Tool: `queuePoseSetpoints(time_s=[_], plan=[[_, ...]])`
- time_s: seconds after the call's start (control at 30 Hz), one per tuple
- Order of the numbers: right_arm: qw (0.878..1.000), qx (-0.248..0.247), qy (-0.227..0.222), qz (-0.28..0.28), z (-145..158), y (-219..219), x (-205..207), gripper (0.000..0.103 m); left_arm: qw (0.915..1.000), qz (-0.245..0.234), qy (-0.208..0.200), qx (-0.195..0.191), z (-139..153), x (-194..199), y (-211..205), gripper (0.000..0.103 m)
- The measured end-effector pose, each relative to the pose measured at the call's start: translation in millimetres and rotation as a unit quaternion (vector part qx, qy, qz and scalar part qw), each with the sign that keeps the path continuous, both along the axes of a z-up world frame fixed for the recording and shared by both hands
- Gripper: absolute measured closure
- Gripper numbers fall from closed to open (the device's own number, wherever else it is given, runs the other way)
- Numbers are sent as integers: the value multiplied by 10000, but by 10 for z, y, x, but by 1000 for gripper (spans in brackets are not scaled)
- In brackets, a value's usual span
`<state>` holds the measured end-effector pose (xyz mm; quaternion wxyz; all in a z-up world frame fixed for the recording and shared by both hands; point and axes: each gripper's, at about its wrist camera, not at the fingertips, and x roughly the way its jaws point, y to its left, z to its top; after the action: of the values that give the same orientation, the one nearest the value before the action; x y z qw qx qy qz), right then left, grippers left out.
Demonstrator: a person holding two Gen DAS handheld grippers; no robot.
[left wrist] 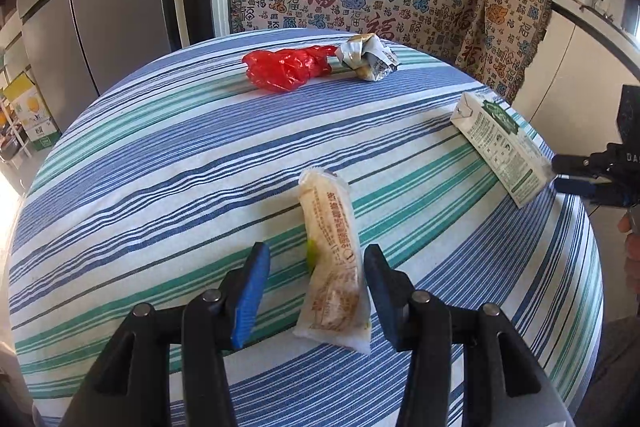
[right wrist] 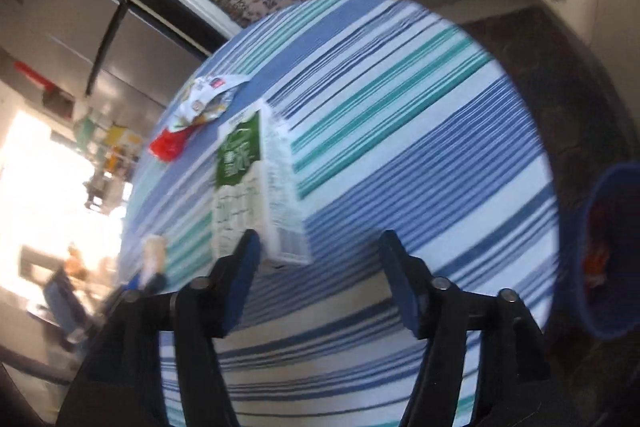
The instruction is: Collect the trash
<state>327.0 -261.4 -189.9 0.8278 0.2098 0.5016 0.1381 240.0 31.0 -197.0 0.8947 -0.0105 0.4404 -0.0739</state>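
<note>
On the striped tabletop [left wrist: 160,155] lie four pieces of trash. The left gripper [left wrist: 316,291] hangs over the near edge with its fingers [left wrist: 252,291] parted on either side of a pale wrapper [left wrist: 332,267]; the right finger is just beside the wrapper, the left one stands clear, and neither pad presses on it. Farther back a red bag [left wrist: 286,69] touches a crumpled foil pack [left wrist: 366,57]. At the right edge lies a green-and-white carton [left wrist: 502,143], with the right gripper [left wrist: 568,173] at its near end. The right wrist view is blurred: there the right gripper [right wrist: 316,259] has its fingers [right wrist: 244,267] wide apart, the left one at the carton's [right wrist: 256,183] near corner, the carton not clamped. A blue bin [right wrist: 604,251] stands off the table's right side.
</note>
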Motion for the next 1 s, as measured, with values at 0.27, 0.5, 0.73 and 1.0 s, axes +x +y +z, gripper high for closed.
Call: queuePoseSetpoints(time_s=[0.27, 0.5, 0.73, 1.0], plan=[[9799, -1586, -908, 799, 280, 522, -312, 5, 9981, -604, 96, -120, 116, -254, 33, 40], [9699, -2017, -673, 1183, 302, 926, -6, 5, 9976, -439, 175, -503, 193, -112, 129, 35], [9685, -2159, -273, 1207, 242, 1088, 357, 5, 9989, -320, 287, -166, 156, 56, -14, 35], [9671, -2275, -41, 1138, 238, 1061, 363, 55, 9993, -131, 345, -78, 71, 83, 56, 82]])
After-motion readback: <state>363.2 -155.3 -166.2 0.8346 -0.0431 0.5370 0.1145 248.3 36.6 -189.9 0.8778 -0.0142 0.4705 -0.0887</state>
